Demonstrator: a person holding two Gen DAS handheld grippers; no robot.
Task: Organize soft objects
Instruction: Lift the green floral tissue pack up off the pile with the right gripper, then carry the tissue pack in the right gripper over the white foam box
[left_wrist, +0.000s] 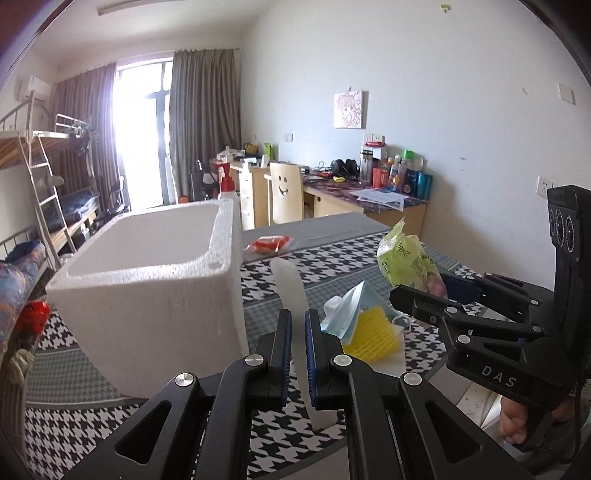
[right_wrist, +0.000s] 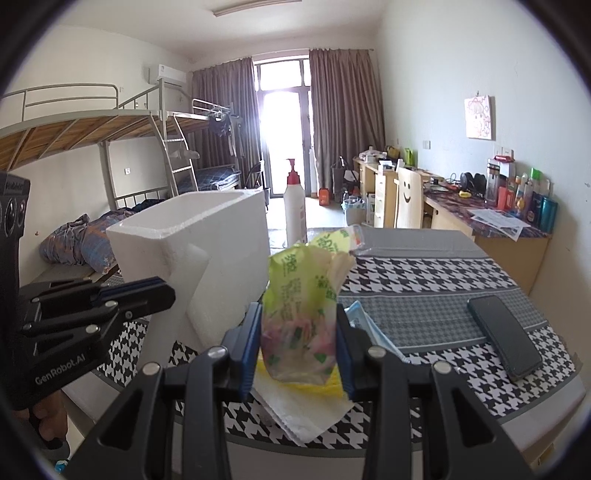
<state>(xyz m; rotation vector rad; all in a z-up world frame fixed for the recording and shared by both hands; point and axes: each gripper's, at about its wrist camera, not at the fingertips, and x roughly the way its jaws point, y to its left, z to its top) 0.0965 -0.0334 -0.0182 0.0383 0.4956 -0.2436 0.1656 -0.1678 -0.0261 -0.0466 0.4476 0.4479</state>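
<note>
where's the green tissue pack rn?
Green tissue pack is clamped in the right gripper, held above the yellow sponge and blue mask, right of the foam box.

The foam box (left_wrist: 147, 280) blocks my left; its open top is free. A phone (right_wrist: 506, 336) obstructs my right; tablecloth (right_wrist: 424, 273) ahead lies clear.

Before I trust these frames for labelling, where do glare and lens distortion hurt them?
Left wrist view: the window blows out white and hazes the curtains; the foam box bulges, edges vignette dark. Right wrist view: the balcony door is overexposed, the bunk bed rails curve; the green packet stays sharp.
</note>
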